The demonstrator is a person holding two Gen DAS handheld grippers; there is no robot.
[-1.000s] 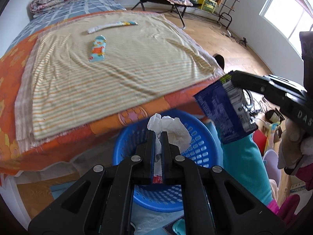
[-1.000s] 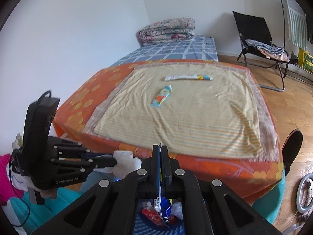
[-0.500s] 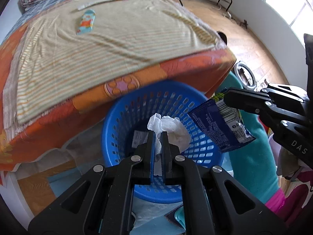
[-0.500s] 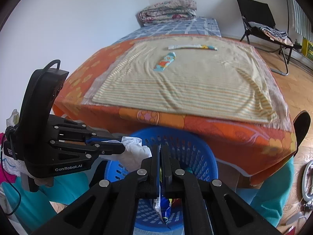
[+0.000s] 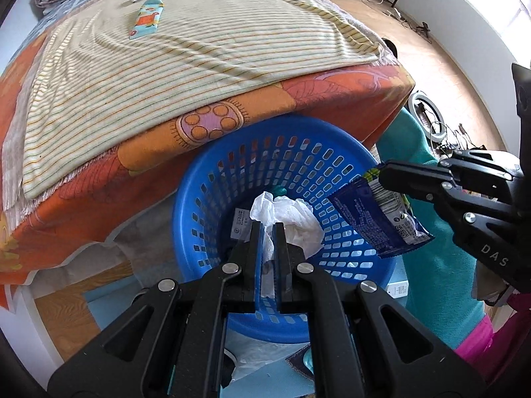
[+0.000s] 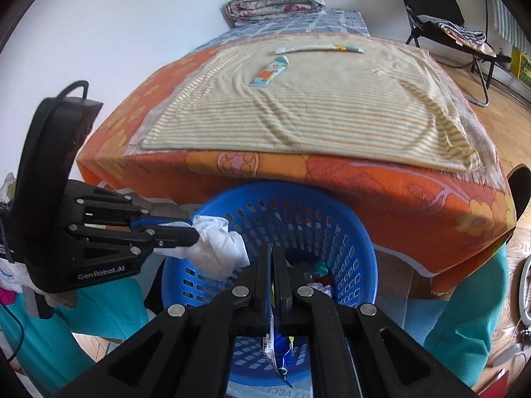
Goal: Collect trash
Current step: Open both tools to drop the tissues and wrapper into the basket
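tissue [image 5: 288, 216] pinched in left gripper [image 5: 268, 232], wrapper [image 5: 378, 219] in right gripper [image 6: 274, 258], over basket [image 5: 212, 179].

"GenRobot.AI" is printed in pale letters on the black body of the left gripper [image 6: 195, 237]. The right gripper [image 5: 381, 174] shows "DAS" before the frame cuts it. The blue wrapper [image 5: 381, 219] carries print, perhaps a barcode, too small to read.
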